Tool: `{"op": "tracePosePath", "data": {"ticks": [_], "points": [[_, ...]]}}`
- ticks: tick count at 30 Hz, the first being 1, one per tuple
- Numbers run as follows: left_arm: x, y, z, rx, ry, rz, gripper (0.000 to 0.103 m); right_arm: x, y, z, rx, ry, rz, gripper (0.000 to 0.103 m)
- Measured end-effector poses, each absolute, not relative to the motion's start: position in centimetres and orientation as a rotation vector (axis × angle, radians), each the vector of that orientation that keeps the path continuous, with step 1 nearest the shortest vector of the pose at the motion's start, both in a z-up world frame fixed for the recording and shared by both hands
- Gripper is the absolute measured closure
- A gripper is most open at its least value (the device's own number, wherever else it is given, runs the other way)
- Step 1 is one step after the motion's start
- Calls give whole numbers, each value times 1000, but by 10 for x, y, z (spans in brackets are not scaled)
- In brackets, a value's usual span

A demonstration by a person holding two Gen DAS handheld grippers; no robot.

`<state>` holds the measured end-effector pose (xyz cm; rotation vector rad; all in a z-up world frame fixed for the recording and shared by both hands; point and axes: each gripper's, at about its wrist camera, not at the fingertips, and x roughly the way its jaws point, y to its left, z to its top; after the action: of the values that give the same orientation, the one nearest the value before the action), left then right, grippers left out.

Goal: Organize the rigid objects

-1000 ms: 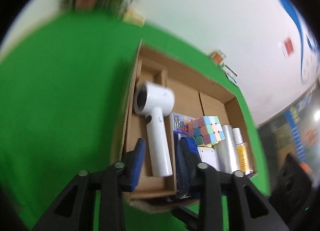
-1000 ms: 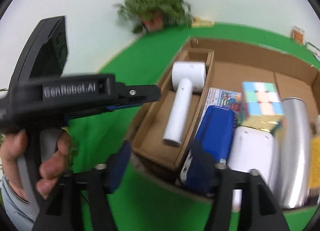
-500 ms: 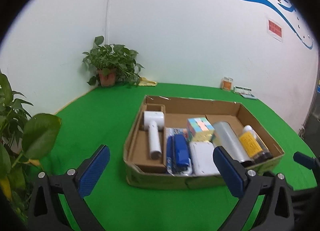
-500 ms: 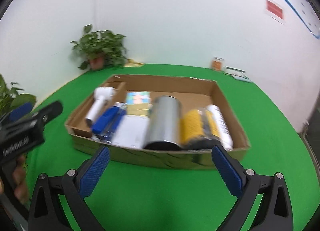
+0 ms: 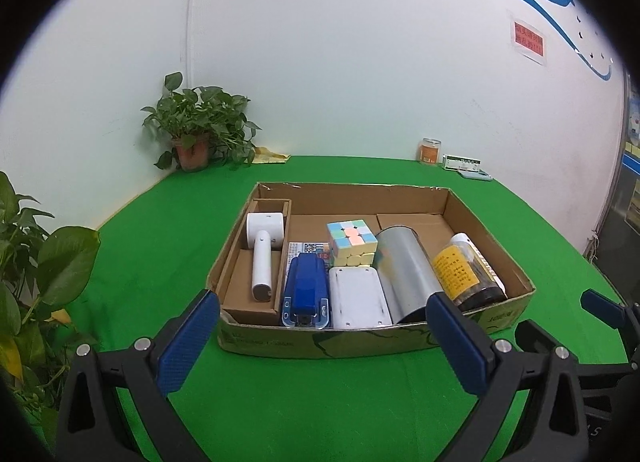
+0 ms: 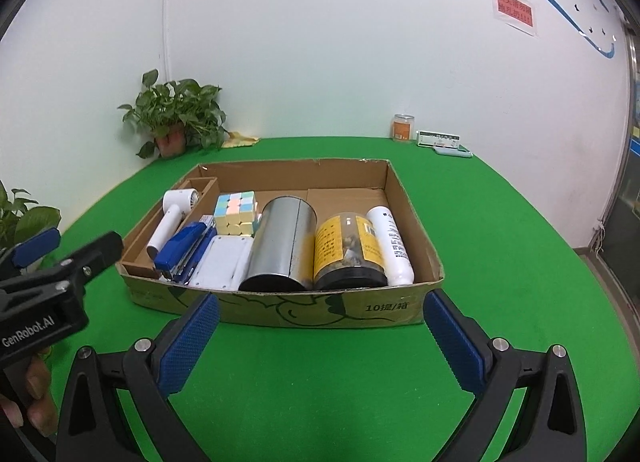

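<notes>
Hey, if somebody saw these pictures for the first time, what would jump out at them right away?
Most likely the shallow cardboard box in the middle of the bright green table, packed with things side by side. A pastel puzzle cube sits behind a blue stapler, with a shiny metal canister lying beside a yellow-labelled jar. In front, each camera's open claw frames the view, the left claw and right claw both empty.
</notes>
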<state>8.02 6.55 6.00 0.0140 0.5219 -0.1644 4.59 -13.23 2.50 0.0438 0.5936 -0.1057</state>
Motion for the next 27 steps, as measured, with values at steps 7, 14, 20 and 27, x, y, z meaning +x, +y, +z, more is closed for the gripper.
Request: {"op": "tracePosePath", "data": {"ticks": [7, 14, 20, 27], "points": [[73, 64, 60, -4, 517, -138, 0, 36, -134, 26, 49, 576, -119, 0], [73, 64, 52, 10, 547, -118, 0, 31, -129, 26, 51, 568, -133, 0], [72, 64, 48, 20, 554, -122, 0, 29, -123, 27, 30, 568, -141, 0], [74, 64, 44, 28, 570, -133, 0, 28, -114, 20, 16, 585, -136, 1]]}}
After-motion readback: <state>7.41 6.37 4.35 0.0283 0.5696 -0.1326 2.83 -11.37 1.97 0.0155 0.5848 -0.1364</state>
